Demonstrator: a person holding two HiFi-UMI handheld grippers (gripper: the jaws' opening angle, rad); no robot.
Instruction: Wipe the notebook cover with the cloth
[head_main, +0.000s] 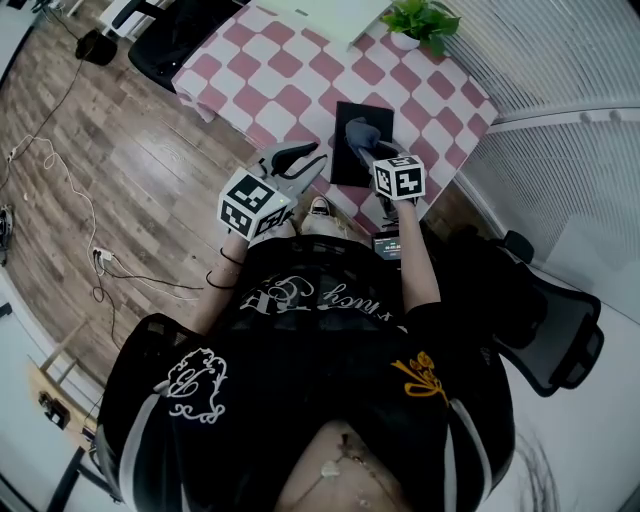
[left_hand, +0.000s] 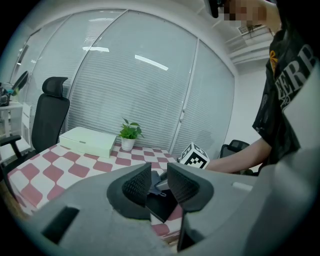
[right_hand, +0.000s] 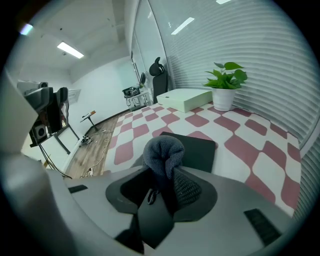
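Observation:
A black notebook lies near the front edge of the red-and-white checked table. My right gripper is shut on a bunched grey cloth, held over the notebook's near part. My left gripper hangs off the table's front edge, left of the notebook, open with nothing between its ribbed pads. Its view shows the right gripper's marker cube beyond the jaws.
A white flat box and a small potted plant stand at the table's far side by the window blinds. Black office chairs stand on both sides. Cables trail over the wooden floor to the left.

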